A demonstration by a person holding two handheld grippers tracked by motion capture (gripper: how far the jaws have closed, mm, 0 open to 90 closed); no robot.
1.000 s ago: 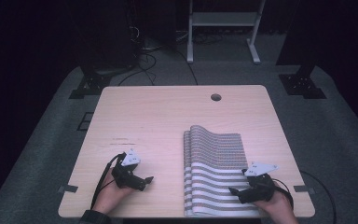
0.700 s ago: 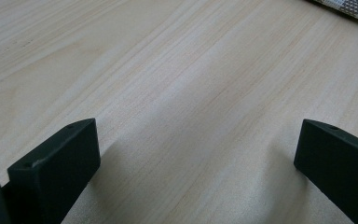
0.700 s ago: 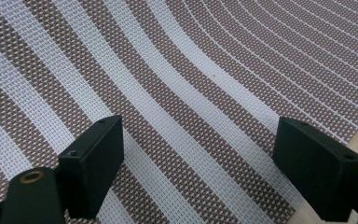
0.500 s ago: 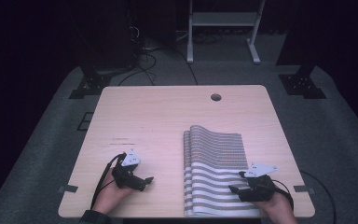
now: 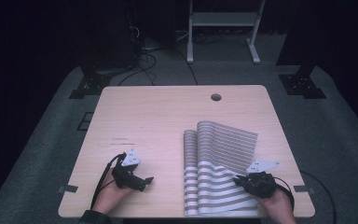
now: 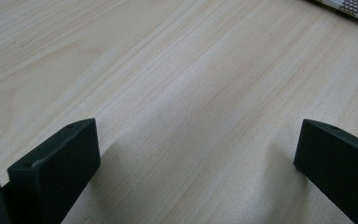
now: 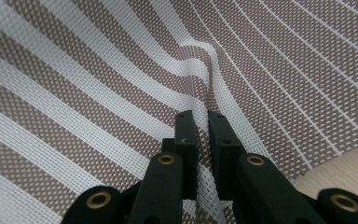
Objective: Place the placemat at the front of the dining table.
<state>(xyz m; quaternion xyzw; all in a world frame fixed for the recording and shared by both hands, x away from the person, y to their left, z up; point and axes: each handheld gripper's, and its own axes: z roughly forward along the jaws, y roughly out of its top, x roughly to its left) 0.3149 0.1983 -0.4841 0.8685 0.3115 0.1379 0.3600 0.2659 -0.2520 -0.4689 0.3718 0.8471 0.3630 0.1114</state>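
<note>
Little has changed across the last second: both hands stay low at the near edge of the table (image 5: 168,116), and the right gripper (image 5: 240,179) has only crept a touch further onto the striped mat (image 5: 214,172), whose far flap remains lifted and folded.

From the high view, the mat lies on the right half of the table, near the front edge, its brown and white stripes running crosswise. The upper part is raised and angled over the lower part. The right gripper sits at the mat's right edge, held by the right hand (image 5: 275,200). The left gripper (image 5: 145,179) rests on bare wood, well apart from the mat, in the left hand (image 5: 109,196).

The left gripper view shows its jaws spread wide over plain wood, nothing between them; a corner of the mat (image 6: 349,5) peeks in at the top right.

The right gripper view shows the jaws pressed nearly together, pinching a raised fold of the mat (image 7: 121,79), with the mesh bending upward from the pinch. Bare table (image 7: 349,170) shows at the lower right.
</note>
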